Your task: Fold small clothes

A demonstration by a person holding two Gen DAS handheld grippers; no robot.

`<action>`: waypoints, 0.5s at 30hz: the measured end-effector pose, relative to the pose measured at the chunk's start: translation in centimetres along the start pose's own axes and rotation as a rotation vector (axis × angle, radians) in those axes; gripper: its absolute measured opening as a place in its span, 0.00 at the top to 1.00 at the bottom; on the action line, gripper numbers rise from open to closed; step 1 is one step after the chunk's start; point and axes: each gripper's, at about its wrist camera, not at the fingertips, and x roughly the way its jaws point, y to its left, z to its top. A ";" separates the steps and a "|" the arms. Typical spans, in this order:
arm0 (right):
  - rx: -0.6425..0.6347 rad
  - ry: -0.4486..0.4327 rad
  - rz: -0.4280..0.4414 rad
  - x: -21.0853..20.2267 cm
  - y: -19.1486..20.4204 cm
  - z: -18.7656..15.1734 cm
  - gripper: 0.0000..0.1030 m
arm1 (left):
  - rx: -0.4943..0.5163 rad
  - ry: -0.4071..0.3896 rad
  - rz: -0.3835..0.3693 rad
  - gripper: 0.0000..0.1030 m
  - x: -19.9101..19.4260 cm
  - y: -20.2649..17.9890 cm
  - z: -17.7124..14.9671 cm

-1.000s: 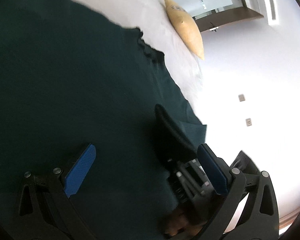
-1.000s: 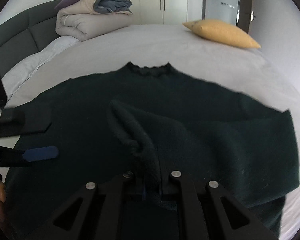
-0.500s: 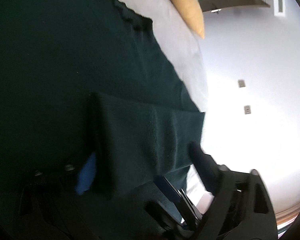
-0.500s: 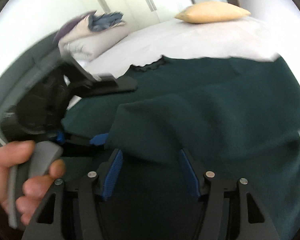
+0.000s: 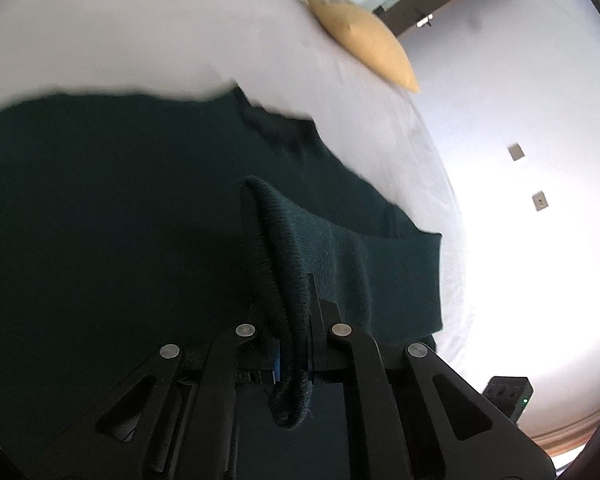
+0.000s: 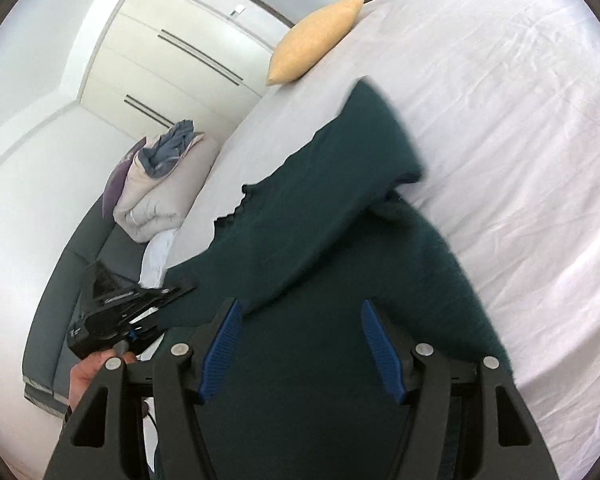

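While it lies spread over the bed, only one ribbed edge of the garment is lifted.
Sweater: dark green knit, fuzzy, on the white sheet; frilled neckline towards the far pillows, hem nearest the right camera, so its length runs near to far.
Cuff: ribbed, rolled into a thick cord — the sleeve trails off it to the right.
Left gripper: black arms, blue pads, jaws just closed and pinching that cuff.
Right gripper: ridged blue pads spread apart over the sweater body, nothing pinched; its jaws have just been opening.
Writing: none legible.
Bed: wrinkled white sheet.
Cushion: mustard yellow, at the far edge.
Folded bedding: beige and grey-blue, far left.
Hand: grips the left gripper's handle.
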 end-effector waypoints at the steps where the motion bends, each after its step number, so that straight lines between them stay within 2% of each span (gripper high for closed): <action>1: 0.015 -0.003 0.009 0.1 -0.1 0.2 0.36 | 0.001 -0.015 0.015 0.94 -0.8 0.6 0.5; 8: 0.103 -0.006 0.066 1.0 0.4 2.5 0.36 | -0.022 -0.066 0.064 0.94 -3.9 4.4 1.9; 12: 0.129 -0.008 0.081 2.1 0.9 3.9 0.36 | -0.031 -0.046 0.089 0.94 -2.8 6.7 2.4; 15: 0.156 0.000 0.083 2.7 0.4 4.7 0.36 | -0.048 -0.019 0.099 0.94 -1.0 7.0 2.0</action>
